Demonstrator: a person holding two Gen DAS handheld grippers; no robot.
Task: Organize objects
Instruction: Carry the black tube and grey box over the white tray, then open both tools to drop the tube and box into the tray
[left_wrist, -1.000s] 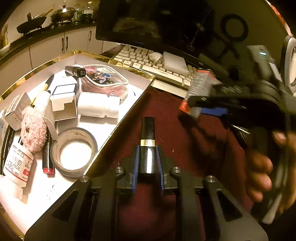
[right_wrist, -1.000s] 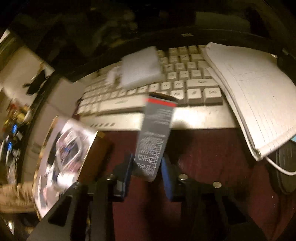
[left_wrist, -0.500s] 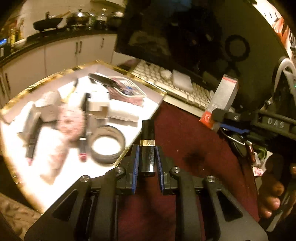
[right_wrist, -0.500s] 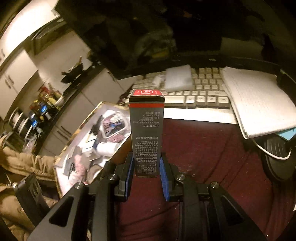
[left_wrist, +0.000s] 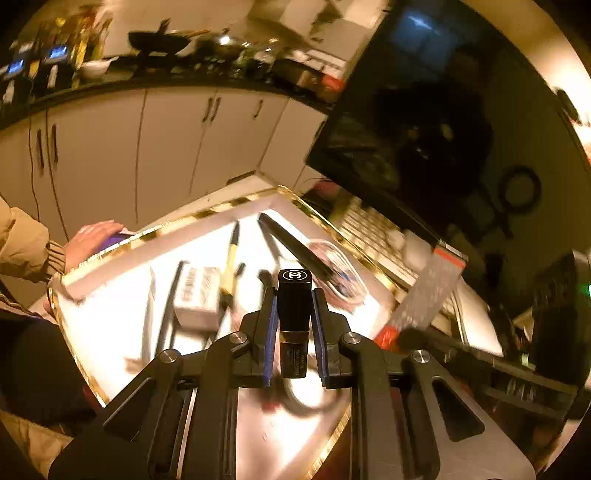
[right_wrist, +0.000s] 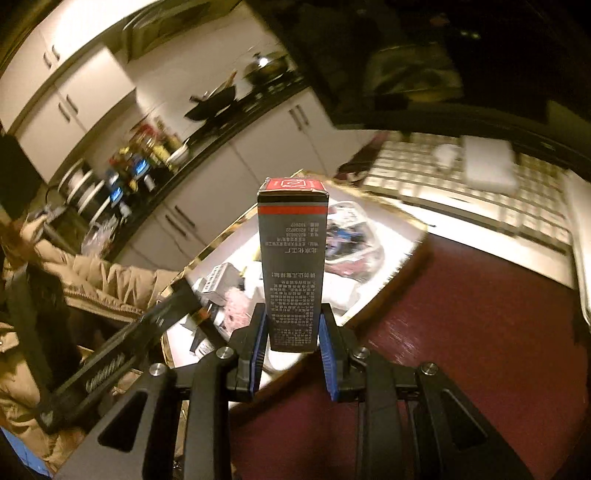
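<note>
1. Left gripper (left_wrist: 294, 325) is clamped on the black lipstick tube (left_wrist: 294, 314) — logo cap up, held over the gold-rimmed tray (left_wrist: 236, 202), which spreads from 9 to 12 o'clock beneath it.
2. Right gripper (right_wrist: 291, 345) is clamped on the tall grey carton (right_wrist: 292, 266), red band on top — the tray (right_wrist: 207, 251) lies past it from 9 to 1 o'clock.
3. My read: both items are mid-carry toward the tray.
4. The next move calls for a free patch among the clutter — lower first, then open.
</note>
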